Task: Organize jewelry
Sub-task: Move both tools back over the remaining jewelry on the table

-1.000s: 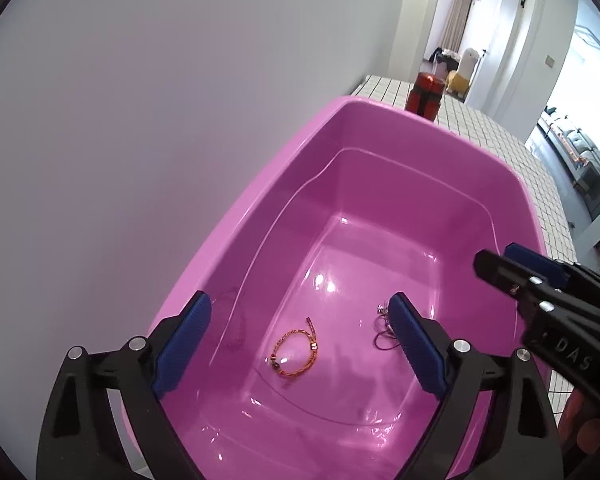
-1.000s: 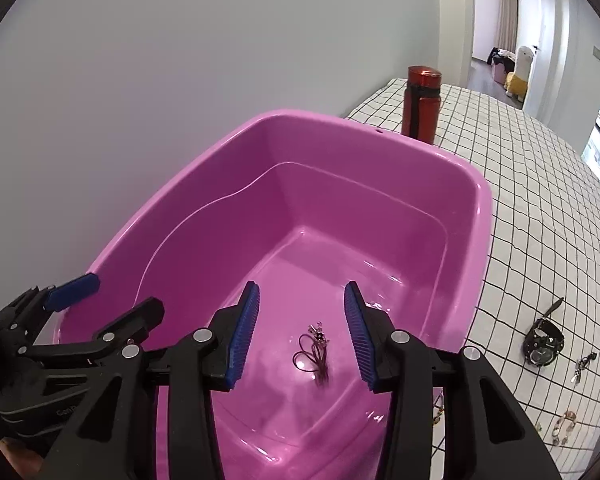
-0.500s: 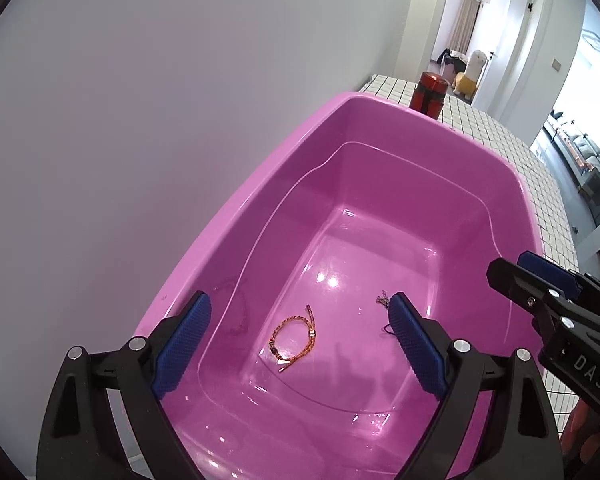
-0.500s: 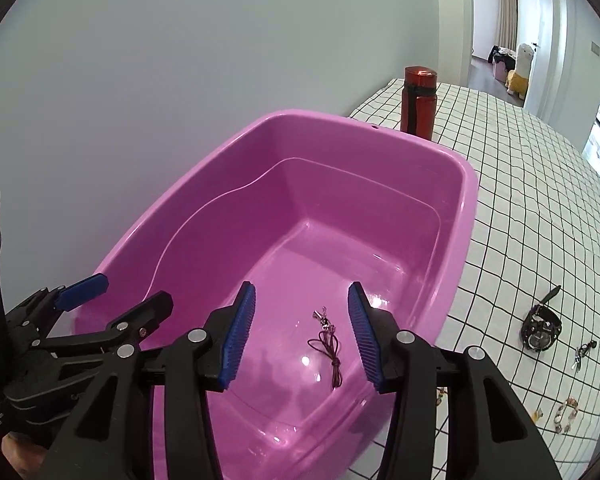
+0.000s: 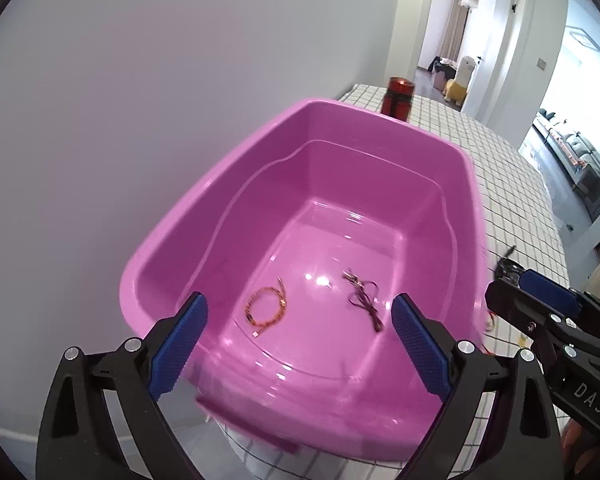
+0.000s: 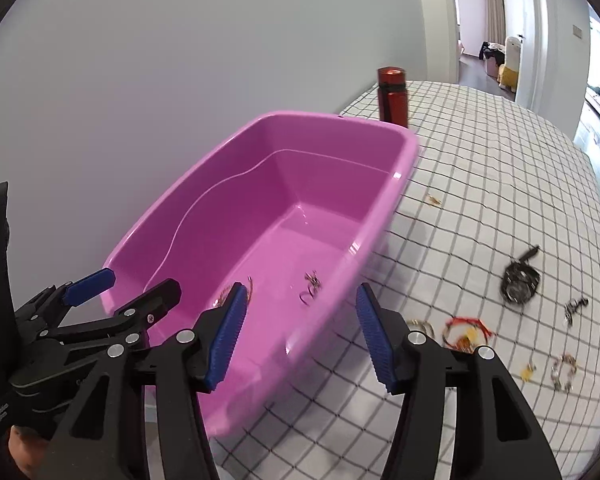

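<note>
A pink plastic tub (image 5: 220, 184) (image 6: 188, 184) stands on the checked tablecloth by the wall. In it lie an orange bracelet (image 5: 266, 307) and a dark red cord piece (image 5: 362, 300) (image 6: 311, 288). My left gripper (image 5: 298, 350) is open and empty, above the tub's near end. My right gripper (image 6: 300, 336) is open and empty, over the tub's right rim; it shows at the right in the left wrist view (image 5: 540, 304). Loose jewelry lies on the cloth to the right: a black watch (image 6: 519, 278), a red-and-gold piece (image 6: 466, 330), a chain bracelet (image 6: 564, 372), a small dark charm (image 6: 575, 306).
A red bottle (image 6: 392, 94) (image 5: 398, 96) stands behind the tub's far corner. A small gold piece (image 6: 434, 199) lies on the tablecloth (image 6: 480, 184) near the tub. The white wall runs along the tub's left side. A doorway opens at the far right.
Both grippers have pulled back and up from the tub. The right gripper has swung right and opened wider, so the loose jewelry on the cloth has come into view.
</note>
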The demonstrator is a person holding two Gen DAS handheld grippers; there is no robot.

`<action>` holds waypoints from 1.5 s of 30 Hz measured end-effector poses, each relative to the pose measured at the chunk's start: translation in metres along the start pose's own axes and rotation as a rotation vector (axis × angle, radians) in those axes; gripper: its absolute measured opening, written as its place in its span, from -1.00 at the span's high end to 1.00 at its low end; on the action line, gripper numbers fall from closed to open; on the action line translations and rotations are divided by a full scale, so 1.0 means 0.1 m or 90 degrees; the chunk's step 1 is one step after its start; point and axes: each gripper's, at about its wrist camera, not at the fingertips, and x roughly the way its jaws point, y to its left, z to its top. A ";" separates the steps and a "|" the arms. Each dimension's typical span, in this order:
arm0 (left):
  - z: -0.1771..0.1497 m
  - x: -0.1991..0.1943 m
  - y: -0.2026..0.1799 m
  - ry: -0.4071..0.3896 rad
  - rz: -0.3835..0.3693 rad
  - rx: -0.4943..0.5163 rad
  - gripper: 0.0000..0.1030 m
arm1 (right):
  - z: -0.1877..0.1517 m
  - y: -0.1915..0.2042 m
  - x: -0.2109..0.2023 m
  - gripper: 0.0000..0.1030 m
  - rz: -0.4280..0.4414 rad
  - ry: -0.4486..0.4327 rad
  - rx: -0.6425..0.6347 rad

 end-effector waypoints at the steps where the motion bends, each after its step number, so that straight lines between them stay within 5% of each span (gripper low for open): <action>1: -0.06 -0.05 -0.06 -0.002 -0.002 0.001 -0.80 | -0.05 -0.03 -0.05 -0.07 0.000 -0.001 0.002; 23: -1.44 -0.69 -1.39 0.014 -0.046 0.072 -0.87 | -1.88 -1.56 -1.31 -0.13 -0.054 -0.004 0.083; 34: -1.50 -0.30 -1.69 0.028 -0.051 0.102 -0.87 | -2.10 -1.96 -1.16 -0.13 -0.087 -0.003 0.139; 45: -1.20 0.72 -1.80 0.040 -0.075 0.130 -0.87 | -2.02 -2.13 -0.49 -0.13 -0.153 0.002 0.193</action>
